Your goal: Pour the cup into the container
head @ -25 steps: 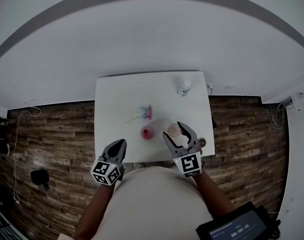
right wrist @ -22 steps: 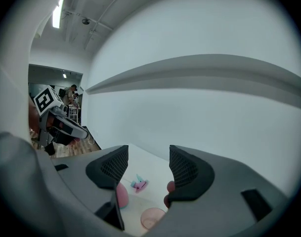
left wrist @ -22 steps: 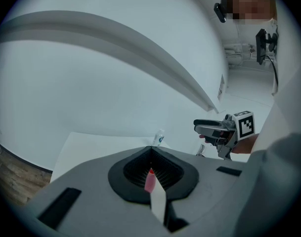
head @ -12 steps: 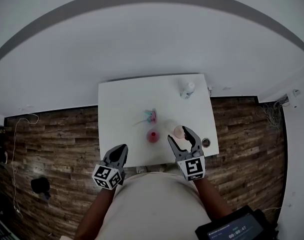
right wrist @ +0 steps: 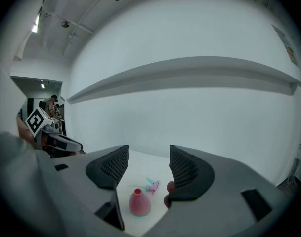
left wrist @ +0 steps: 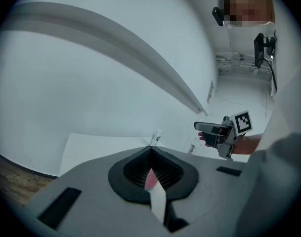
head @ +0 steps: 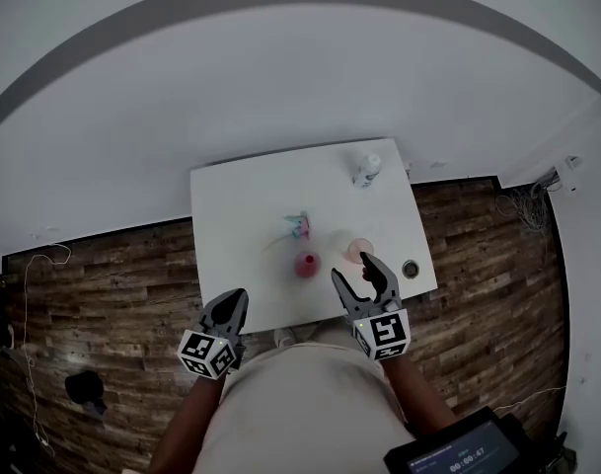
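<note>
Left gripper (head: 229, 302): jaws pressed together, empty. Right gripper (head: 353, 271): jaws spread, pinching nothing. Pink cup (head: 359, 250) stood on white table (head: 241, 215), just beyond its right-hand jaw tip. Red container (head: 306, 264) ahead, nearer left-hand jaw.

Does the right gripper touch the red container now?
Apart. The head view shows bare table between the right gripper and the red container.

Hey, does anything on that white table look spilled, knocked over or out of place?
Nothing looks spilled or damaged. The pink container, the cup and the white bottle appear upright on the table. Only the small dark round thing sits close to the table's right edge.
</note>
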`<state>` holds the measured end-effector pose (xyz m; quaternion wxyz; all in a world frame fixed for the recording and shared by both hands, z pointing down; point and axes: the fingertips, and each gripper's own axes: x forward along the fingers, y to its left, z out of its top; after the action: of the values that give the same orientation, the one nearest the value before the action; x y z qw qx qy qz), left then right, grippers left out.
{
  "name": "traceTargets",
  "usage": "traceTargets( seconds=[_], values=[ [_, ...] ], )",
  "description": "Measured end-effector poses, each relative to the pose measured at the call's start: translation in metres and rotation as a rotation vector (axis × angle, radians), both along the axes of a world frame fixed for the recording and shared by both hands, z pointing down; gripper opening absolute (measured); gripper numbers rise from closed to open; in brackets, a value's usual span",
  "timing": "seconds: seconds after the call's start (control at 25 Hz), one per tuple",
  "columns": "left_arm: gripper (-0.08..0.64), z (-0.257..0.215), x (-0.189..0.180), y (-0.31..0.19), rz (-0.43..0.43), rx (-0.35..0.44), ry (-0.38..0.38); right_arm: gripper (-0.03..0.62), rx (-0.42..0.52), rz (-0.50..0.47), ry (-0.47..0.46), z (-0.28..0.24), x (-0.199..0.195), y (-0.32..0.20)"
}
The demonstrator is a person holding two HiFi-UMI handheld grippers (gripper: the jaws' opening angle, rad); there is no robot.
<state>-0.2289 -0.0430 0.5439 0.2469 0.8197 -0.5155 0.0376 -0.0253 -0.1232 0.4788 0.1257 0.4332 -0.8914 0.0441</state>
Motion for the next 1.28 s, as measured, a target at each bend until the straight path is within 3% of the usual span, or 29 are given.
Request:
traceTargets(
  seconds=[0.28,0.6,0.92,1.28],
  values=[
    [0.009,0.009,-0.015,0.021,0.009,-0.014,0.018,0.267,-0.031,0.033,-0.019,-0.002,-0.005,0.032],
    [0.009,0.027,-0.022,0.047,0.013,-0.031,0.067,0.259,-0.068,0.040,0.042,0.007,-0.006,0.065],
    [0.009,0.034,-0.004,0.068,0.031,-0.031,0.076,0.259,-0.049,-0.003,0.078,0.008,-0.005,0.078],
    [0.009,0.025,0.031,0.086,0.037,-0.039,0.051,0.259,-0.018,0.046,0.039,-0.005,0.035,0.084]
  ],
)
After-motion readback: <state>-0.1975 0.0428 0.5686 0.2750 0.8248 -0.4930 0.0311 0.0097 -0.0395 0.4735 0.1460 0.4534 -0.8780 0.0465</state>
